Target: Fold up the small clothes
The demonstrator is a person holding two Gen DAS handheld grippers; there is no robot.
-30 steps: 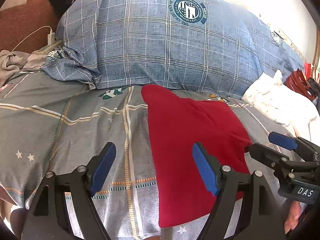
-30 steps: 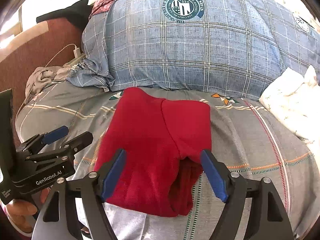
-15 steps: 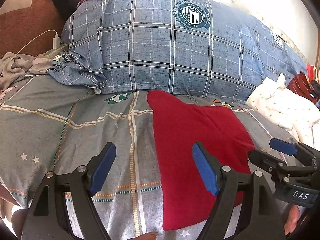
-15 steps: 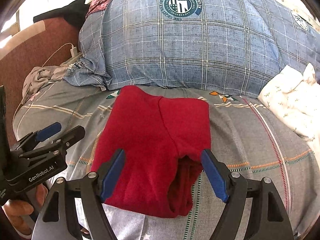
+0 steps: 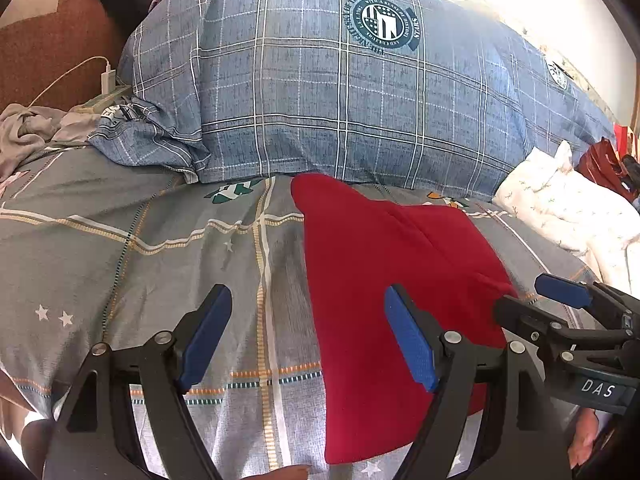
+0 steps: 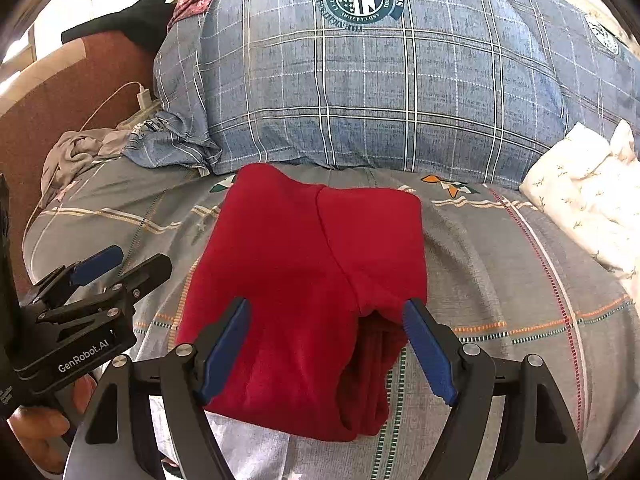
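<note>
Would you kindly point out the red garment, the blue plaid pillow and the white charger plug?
red garment (image 6: 304,280), right wrist view, middle of its folded top.
blue plaid pillow (image 6: 400,92), right wrist view, centre of its front.
white charger plug (image 5: 107,80), left wrist view, plug body.

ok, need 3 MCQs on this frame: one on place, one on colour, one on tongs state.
1. Where does the folded garment lie?
A. on the grey bedspread, in front of the blue plaid pillow
B. on top of the pillow
C. on the floor

2. What colour is the garment?
A. white
B. red
C. black

3. How are the right tongs?
A. shut on the garment
B. shut, empty
C. open, empty

Answers: 1 A, it lies flat on the bedspread below the pillow; 2 B, plain red fabric; 3 C, a wide gap shows between the blue pads.
</note>
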